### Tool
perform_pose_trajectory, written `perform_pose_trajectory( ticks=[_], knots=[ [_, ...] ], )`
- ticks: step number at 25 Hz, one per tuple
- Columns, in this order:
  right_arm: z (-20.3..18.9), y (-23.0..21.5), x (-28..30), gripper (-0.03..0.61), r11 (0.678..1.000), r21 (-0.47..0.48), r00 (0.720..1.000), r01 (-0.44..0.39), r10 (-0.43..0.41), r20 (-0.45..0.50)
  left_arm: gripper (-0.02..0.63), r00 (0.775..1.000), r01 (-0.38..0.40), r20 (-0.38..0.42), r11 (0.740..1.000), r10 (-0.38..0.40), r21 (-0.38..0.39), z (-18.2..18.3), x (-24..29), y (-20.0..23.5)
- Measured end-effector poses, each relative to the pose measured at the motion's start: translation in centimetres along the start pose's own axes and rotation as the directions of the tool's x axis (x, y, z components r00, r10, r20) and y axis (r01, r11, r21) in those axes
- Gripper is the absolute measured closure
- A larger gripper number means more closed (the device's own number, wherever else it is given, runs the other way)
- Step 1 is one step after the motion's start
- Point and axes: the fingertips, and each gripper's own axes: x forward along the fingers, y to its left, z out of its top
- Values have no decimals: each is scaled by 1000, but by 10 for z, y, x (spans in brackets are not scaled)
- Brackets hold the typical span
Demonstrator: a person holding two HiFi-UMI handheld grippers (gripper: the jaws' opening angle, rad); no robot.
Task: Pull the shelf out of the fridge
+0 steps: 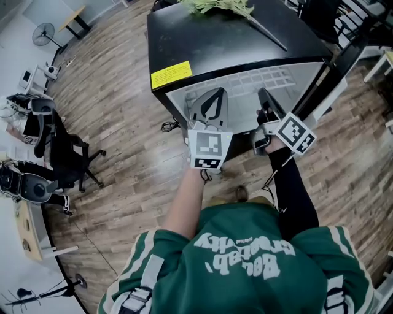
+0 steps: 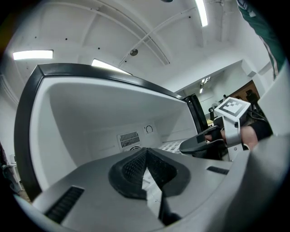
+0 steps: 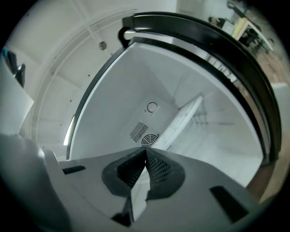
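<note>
White shelf inside the open fridge, with both tongs seemingly clamped on its front edge

Pulled unevenly, the shelf would likely skew and jam against the side walls. The left tongs and right tongs have only a thin bite on the edge, so either could slip off. A hard tug might also shift the fridge and the greenery lying on top. The shelf lies level, its long axis across the cavity and its front edge toward the person.

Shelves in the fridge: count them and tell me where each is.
1. The white shelf lies across the open fridge, its front edge gripped by the left tool and right tool. Others may be hidden below.
</note>
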Motion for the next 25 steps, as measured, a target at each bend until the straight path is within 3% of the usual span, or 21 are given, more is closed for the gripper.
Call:
perform_pose_trajectory(
  ticks=[4,7,15,17,22,25],
  knots=[
    [2,-18,-2,569,972,232,998,-34,19,68,598,1000,12,10,1000,-12,-3,1,0,-2],
    [3,-25,-4,569,943,331,994,-48,13,108,598,1000,15,13,1000,-15,-8,2,0,-2],
    [3,-30,-3,566,923,380,991,-67,15,136,598,1000,7,3,1000,-7,1,-1,-1,-1],
    [3,-30,-3,508,911,405,988,-80,20,150,598,1000,4,-1,1000,-4,8,-1,-1,-1],
    [3,-30,-3,505,873,473,981,-117,27,192,598,1000,-2,-3,1000,2,14,1,-2,2],
    [2,-30,-3,503,867,483,980,-127,33,197,598,1000,-4,-5,1000,4,19,1,-2,2]
  ],
)
